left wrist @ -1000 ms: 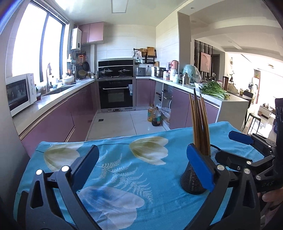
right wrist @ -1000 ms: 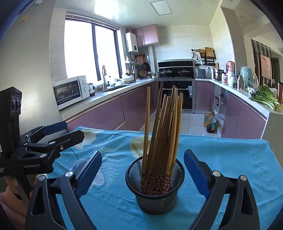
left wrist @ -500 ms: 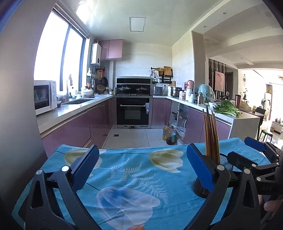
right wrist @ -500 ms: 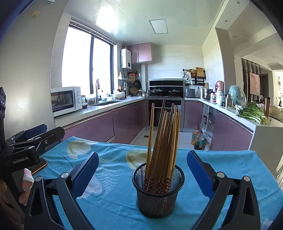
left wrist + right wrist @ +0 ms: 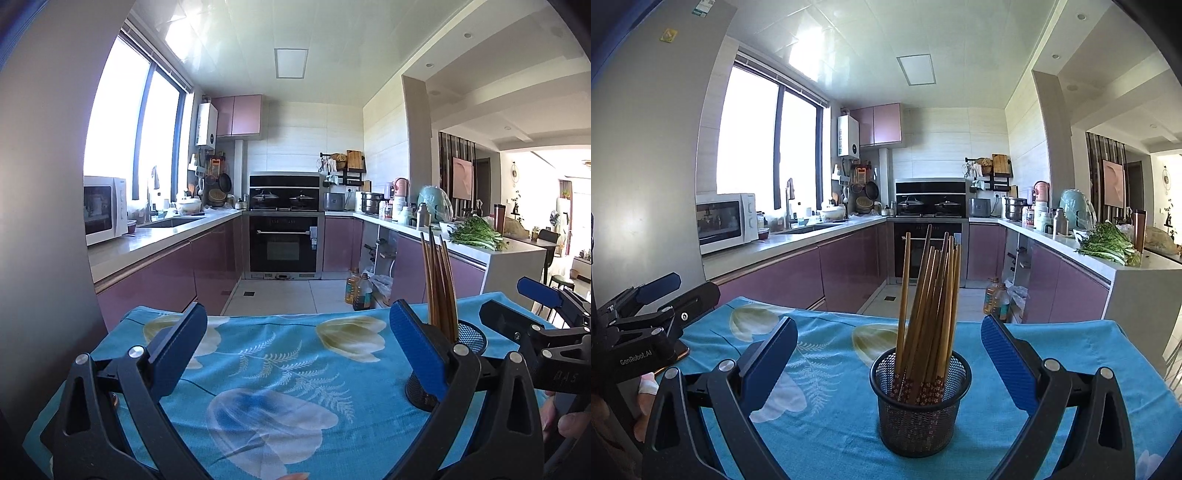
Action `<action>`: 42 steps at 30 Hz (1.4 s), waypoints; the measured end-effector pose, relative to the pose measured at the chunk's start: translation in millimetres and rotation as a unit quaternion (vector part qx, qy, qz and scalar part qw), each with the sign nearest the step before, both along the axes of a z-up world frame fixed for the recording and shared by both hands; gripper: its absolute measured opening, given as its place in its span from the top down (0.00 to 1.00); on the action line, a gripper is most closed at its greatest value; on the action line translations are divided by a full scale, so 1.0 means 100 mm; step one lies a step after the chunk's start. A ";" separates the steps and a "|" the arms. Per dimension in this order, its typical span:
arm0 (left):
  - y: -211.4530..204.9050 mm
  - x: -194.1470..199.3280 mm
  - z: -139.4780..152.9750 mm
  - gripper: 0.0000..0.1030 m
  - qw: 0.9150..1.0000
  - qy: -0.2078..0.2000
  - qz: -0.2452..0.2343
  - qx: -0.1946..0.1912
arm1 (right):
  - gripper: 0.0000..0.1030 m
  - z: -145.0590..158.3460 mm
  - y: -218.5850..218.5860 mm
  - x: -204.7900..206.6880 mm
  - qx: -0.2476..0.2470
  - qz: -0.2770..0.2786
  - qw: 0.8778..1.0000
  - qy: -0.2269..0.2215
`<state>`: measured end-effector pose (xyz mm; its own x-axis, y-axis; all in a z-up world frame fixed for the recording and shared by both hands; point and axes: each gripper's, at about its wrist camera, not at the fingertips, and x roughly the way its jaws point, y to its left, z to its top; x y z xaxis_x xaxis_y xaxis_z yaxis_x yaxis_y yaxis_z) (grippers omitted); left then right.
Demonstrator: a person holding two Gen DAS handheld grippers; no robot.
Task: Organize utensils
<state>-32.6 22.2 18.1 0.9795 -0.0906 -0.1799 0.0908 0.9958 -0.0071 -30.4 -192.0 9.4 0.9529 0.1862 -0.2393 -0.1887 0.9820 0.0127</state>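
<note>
Right gripper [image 5: 886, 363]: jaws wide, empty, framing my mesh holder [image 5: 919, 402] on the blue tablecloth [image 5: 831, 413], probably so I can check the result. Left gripper [image 5: 293, 352]: wide, empty, held aside. Chopsticks [image 5: 929, 306]: wooden, patterned ends down, standing bundled inside.

The table [image 5: 1052, 343] lies bare to the left of and behind the mesh holder [image 5: 919, 402], the one thing standing on it, with chopsticks [image 5: 931, 306] rising tall from its mouth. The left gripper [image 5: 295, 354] spreads wide over bare cloth; the right gripper [image 5: 886, 358] flanks the holder with gaps both sides.
</note>
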 end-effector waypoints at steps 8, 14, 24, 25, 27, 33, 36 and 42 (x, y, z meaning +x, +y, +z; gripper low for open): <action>-0.02 -0.04 0.00 0.05 1.000 -0.006 0.003 0.005 | 0.06 0.01 0.03 -0.01 0.000 -0.001 1.000 -0.004; -0.01 -0.07 -0.01 0.05 1.000 -0.010 0.006 0.007 | 0.06 0.01 0.03 -0.04 0.001 0.001 1.000 -0.005; -0.01 -0.08 -0.01 0.05 1.000 -0.009 0.007 0.007 | 0.06 0.00 0.03 -0.04 0.000 -0.001 1.000 -0.006; -0.01 -0.08 -0.01 0.05 1.000 -0.009 0.006 0.008 | 0.06 0.00 0.03 -0.04 0.000 -0.001 1.000 -0.006; -0.01 -0.08 -0.01 0.05 1.000 -0.009 0.007 0.007 | 0.06 0.01 0.02 -0.03 0.002 -0.001 1.000 -0.005; -0.01 -0.07 0.00 0.05 1.000 -0.009 0.006 0.007 | 0.06 0.01 0.02 -0.03 0.001 0.000 1.000 -0.005; 0.00 -0.07 0.00 0.05 1.000 -0.008 0.008 0.007 | 0.06 0.01 0.02 -0.03 0.002 -0.001 1.000 -0.005; 0.00 -0.06 0.01 0.05 1.000 -0.012 0.010 0.009 | 0.06 0.02 0.02 -0.03 0.002 -0.001 1.000 -0.007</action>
<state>-38.6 21.8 19.3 0.9849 -0.0687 -0.1588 0.0718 0.9973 0.0136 -33.7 -189.8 11.6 0.9563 0.1858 -0.2257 -0.1874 0.9822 0.0146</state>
